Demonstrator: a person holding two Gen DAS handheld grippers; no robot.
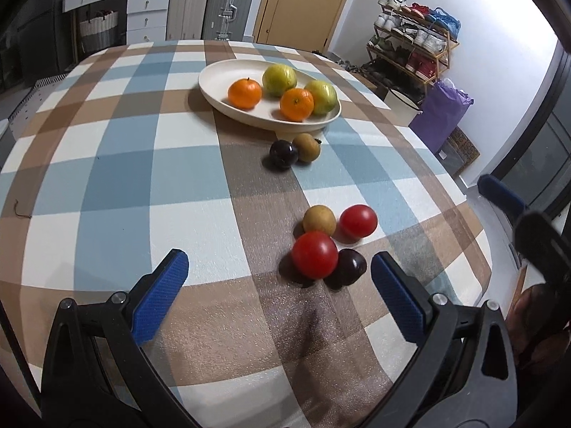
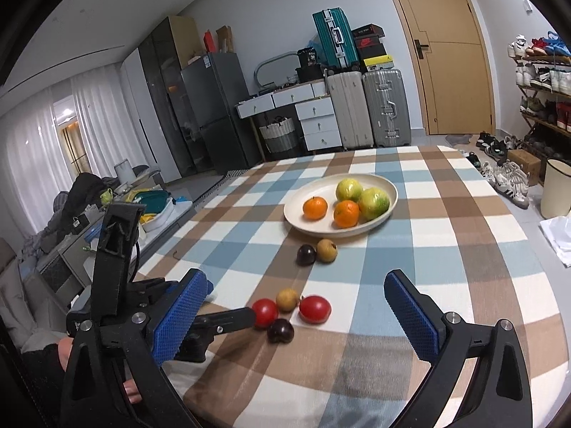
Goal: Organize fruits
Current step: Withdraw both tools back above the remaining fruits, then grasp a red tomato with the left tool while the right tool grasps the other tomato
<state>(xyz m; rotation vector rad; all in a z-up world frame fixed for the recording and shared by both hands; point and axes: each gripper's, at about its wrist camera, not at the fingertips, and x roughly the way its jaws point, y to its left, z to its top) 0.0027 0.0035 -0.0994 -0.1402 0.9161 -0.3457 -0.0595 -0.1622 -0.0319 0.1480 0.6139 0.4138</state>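
A white oval plate holds two oranges and two green fruits. In front of it lie a dark plum and a brown fruit. Nearer lie two red tomatoes, a brown fruit and a dark plum. My left gripper is open, low over the table, just short of the near tomato. My right gripper is open and empty, above the table's near edge. The left gripper's finger shows in the right wrist view, touching the left tomato.
The checked tablecloth covers the table. Suitcases, drawers and a door stand behind it. A shoe rack, a bin and a purple bag stand to the right.
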